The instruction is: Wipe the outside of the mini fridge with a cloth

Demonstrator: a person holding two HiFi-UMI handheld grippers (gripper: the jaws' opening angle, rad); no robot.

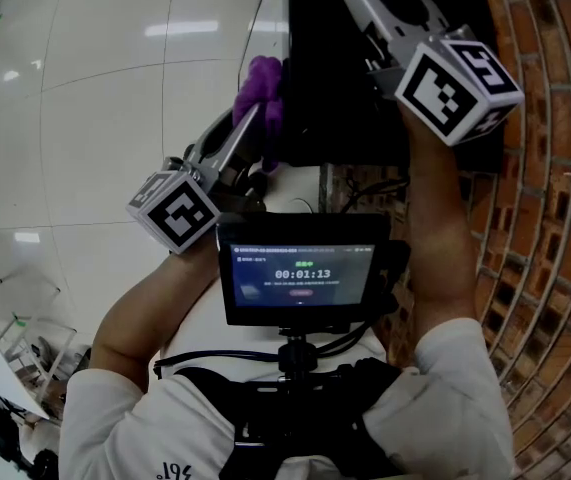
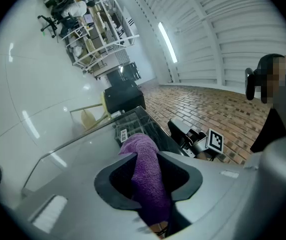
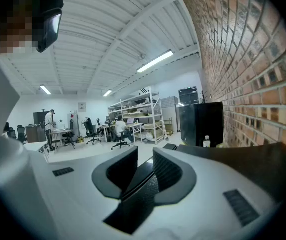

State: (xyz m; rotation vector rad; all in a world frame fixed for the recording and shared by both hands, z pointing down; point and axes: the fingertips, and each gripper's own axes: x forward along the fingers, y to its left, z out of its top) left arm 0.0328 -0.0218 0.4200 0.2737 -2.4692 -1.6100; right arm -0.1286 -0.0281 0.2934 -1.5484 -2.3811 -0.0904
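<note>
Wiping in hand: left claw (image 1: 255,120) pinches purple cloth (image 1: 263,90) at twelve o'clock against the mini fridge (image 1: 350,98), right claw (image 3: 144,160) clamps narrowly on its edge at one o'clock, so next likely calls for dragging the cloth along that face.

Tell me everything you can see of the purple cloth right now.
The purple cloth is a fuzzy, terry-looking towel bunched into a thick roll. The left gripper is shut on it, with the pads pressing both sides, and the rounded end sticks out past the jaw tips. That end seems to rest against the left side of the black mini fridge. Its tail, behind the jaws, is mostly hidden.
</note>
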